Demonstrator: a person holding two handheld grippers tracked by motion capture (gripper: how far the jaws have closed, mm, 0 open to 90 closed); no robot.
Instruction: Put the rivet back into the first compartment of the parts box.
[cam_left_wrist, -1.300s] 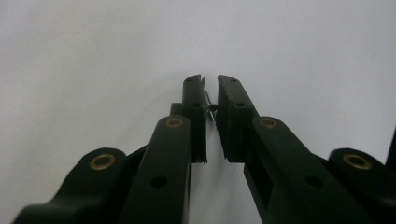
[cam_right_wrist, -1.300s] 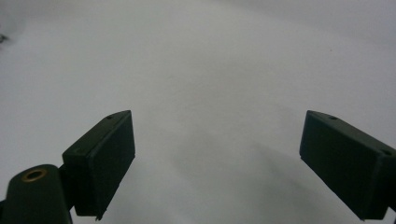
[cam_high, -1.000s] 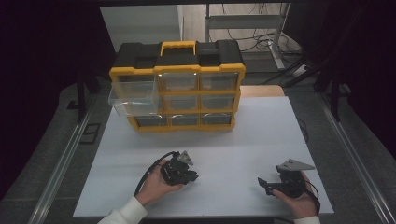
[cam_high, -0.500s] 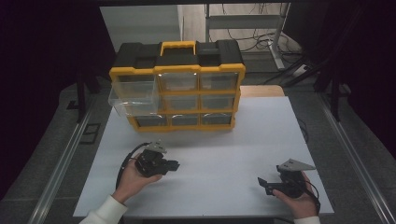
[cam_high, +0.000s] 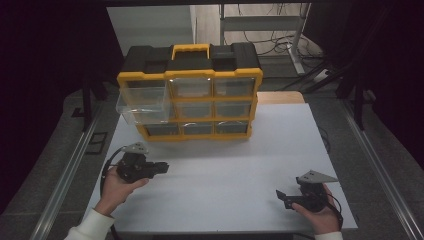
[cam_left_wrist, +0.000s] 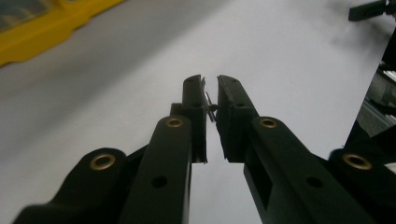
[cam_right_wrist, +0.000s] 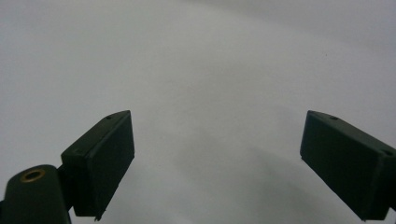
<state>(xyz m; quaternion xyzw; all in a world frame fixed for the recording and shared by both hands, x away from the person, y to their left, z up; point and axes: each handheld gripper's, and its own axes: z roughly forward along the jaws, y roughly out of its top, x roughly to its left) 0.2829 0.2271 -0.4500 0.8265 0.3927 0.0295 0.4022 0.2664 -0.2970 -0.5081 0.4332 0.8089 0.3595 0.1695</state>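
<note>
Your left gripper (cam_left_wrist: 211, 100) was closed on a small thin metal pin (cam_left_wrist: 209, 105), pinched between its pads above the white table (cam_high: 240, 165), at about seven o'clock from the yellow-and-black drawer organizer (cam_high: 190, 92), whose upper-left drawer (cam_high: 142, 106) stood pulled out. Your right gripper (cam_right_wrist: 217, 158) rested at five o'clock, jaws spread wide, holding nothing.

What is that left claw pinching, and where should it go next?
Probably up and forward to the pulled-out clear drawer at the organizer's top left. The left gripper is shut on a small metal pin, too small to identify, and that drawer is the one standing open. The right gripper rests open.
</note>
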